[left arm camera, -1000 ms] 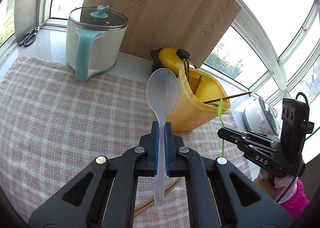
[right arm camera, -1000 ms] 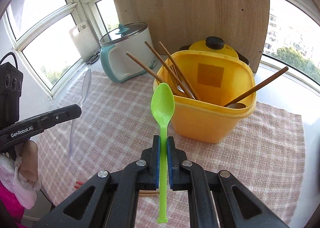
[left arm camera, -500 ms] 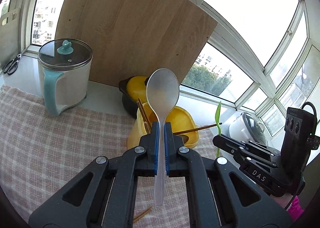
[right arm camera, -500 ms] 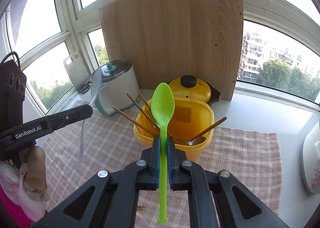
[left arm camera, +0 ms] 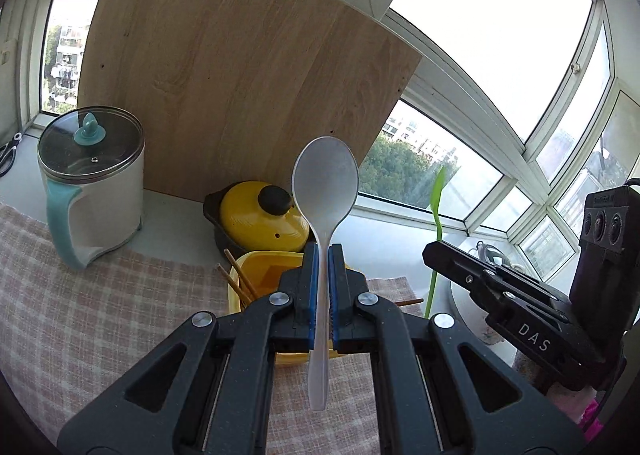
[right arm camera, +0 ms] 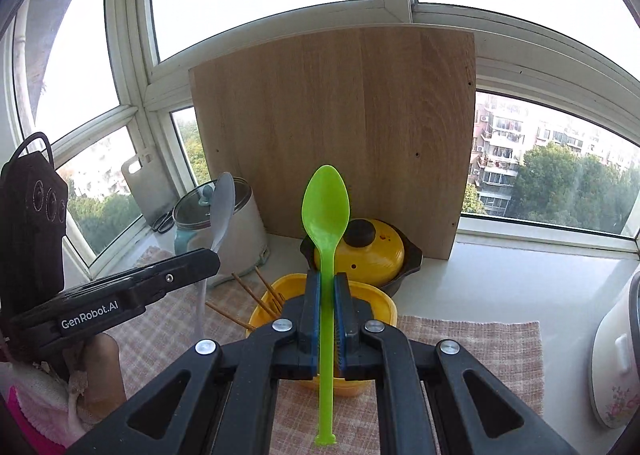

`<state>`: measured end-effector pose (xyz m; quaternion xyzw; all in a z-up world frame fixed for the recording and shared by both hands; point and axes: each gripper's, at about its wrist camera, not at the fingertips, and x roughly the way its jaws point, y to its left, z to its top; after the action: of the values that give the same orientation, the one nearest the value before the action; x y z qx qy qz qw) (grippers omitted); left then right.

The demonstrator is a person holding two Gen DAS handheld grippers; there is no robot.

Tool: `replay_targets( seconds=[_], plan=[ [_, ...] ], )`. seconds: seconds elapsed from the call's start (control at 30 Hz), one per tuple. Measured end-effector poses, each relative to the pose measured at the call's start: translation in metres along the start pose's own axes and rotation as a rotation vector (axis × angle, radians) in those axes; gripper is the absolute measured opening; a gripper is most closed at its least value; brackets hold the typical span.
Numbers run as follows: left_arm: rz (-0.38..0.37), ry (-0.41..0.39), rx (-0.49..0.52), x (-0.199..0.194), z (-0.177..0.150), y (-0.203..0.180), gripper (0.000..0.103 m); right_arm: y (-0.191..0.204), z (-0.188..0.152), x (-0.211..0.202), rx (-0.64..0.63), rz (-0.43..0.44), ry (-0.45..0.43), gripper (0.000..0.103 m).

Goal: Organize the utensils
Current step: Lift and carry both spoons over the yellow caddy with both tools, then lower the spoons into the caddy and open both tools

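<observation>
The left tongs (left arm camera: 323, 287) are closed on the handle of a clear spoon (left arm camera: 325, 191), which stands upright with its bowl above the blue pads and its handle end hanging below them. The right tongs (right arm camera: 327, 315) are closed on a green spoon (right arm camera: 326, 211) in the same upright position. Both spoons are held in the air above a yellow tub (right arm camera: 276, 287) (its near side is hidden behind the tongs in both views). The tub stands on a checked cloth (left arm camera: 100, 315) on the desk (right arm camera: 520, 279) and holds chopsticks (right arm camera: 244, 287) that lean out to its left. A yellow pot (right arm camera: 376, 251) with a black knob sits just behind the tub, in front of a wooden board (right arm camera: 340, 127) that leans against the window. A white kettle (left arm camera: 92, 191) with a glass lid stands to the left of the pot.
</observation>
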<state>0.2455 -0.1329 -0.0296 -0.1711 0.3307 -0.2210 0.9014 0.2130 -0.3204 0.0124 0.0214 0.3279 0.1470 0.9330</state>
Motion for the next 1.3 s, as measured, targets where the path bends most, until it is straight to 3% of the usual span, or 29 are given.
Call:
replay_targets(
  seconds=[0.33, 0.6, 1.13, 1.3],
  plan=[
    [0.004, -0.046, -0.038, 0.024, 0.015, -0.001, 0.003, -0.018, 0.025, 0.022, 0.051, 0.023, -0.037, 0.004],
    [0.096, -0.122, -0.01, 0.046, 0.011, -0.003, 0.003, -0.024, 0.022, 0.051, 0.045, 0.0, -0.033, 0.004],
    [0.113, -0.106, 0.018, 0.07, -0.001, -0.005, 0.003, -0.033, 0.014, 0.076, 0.026, -0.014, -0.006, 0.004],
    [0.119, -0.107, 0.01, 0.068, 0.0, -0.004, 0.003, -0.033, 0.015, 0.073, 0.025, -0.034, -0.021, 0.024]
  ],
)
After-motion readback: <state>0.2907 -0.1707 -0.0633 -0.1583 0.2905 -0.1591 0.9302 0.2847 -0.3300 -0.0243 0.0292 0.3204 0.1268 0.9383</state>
